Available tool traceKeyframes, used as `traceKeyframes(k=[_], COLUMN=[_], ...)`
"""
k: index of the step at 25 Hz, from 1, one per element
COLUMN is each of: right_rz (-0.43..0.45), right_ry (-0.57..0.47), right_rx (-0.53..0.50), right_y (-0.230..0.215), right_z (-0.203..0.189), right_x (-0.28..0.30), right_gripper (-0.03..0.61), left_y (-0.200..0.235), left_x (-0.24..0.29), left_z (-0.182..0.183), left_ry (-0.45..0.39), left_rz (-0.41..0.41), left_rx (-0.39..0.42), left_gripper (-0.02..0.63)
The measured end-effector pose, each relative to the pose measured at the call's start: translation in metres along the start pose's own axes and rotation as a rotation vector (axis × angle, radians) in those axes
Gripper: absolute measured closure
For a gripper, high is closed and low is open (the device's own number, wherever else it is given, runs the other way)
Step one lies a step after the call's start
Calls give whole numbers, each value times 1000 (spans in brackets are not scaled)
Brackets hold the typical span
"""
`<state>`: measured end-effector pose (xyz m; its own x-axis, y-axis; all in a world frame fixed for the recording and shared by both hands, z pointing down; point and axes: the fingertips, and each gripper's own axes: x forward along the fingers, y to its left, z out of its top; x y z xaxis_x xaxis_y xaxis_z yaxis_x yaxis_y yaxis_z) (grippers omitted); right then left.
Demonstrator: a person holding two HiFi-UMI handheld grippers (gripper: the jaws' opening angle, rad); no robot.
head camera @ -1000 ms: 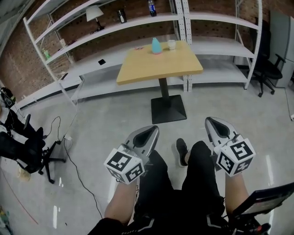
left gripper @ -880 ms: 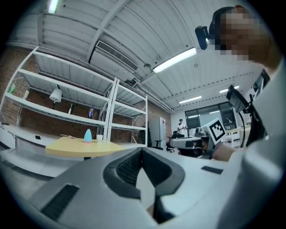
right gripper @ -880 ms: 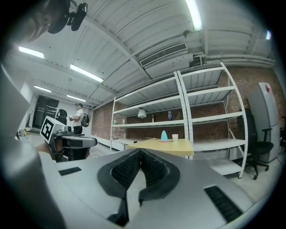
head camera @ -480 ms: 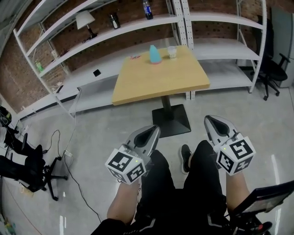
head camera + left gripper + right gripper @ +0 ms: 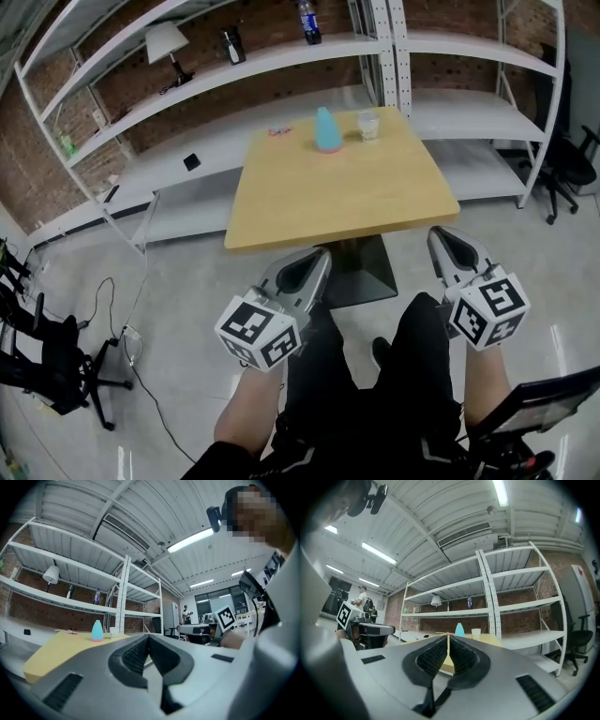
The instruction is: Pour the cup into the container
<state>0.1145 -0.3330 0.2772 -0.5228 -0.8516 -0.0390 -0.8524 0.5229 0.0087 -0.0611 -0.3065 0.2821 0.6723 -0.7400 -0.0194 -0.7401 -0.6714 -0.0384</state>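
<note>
A clear plastic cup (image 5: 369,125) stands near the far edge of a square wooden table (image 5: 309,202). Just left of it sits a light blue, cone-shaped container (image 5: 326,129) on a pink base. Both also show small in the left gripper view, container (image 5: 97,631) and cup (image 5: 112,631), and in the right gripper view, container (image 5: 460,630) and cup (image 5: 476,633). My left gripper (image 5: 315,260) and right gripper (image 5: 441,236) hover over my legs, short of the table's near edge. Both are shut and hold nothing.
White metal shelving (image 5: 234,56) runs behind the table, carrying a lamp (image 5: 169,43) and bottles (image 5: 308,21). Office chairs stand at the far right (image 5: 572,159) and lower left (image 5: 56,361). Cables (image 5: 141,319) trail on the grey floor. The table's black pedestal base (image 5: 361,272) lies just ahead of my legs.
The table has come closer and now reaches almost to both grippers. The grippers keep their pose and stay shut.
</note>
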Motion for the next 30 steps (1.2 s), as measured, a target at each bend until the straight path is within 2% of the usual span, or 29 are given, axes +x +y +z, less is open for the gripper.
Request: traceKeyframes(k=[5,10,13,18,23,30], right_rz=[-20,-42,-52,-62,-68,-78], right_ry=[-4,-9,-18,11,40,76], right_rx=[-9,4,7,6,-17,-28], right_y=[-13,-31,-40,-62,-82,-113], right_z=[1,6,12,3,4,6], right_x=[65,129,166,223,273,327], right_gripper=[577,572,537,494,449,374], left_y=[60,122,154,191,233,253], left_x=[35,73,92,128,150,189], left_z=[4,6,11,6,18,12], left_ry=[-16,10,15,32,-6,55], left_rz=[-28,-36,-49,-105,-132,-256], left_rx=[7,-52,-30,-3,-77,2], left_gripper=[612,612,612,613,612,613])
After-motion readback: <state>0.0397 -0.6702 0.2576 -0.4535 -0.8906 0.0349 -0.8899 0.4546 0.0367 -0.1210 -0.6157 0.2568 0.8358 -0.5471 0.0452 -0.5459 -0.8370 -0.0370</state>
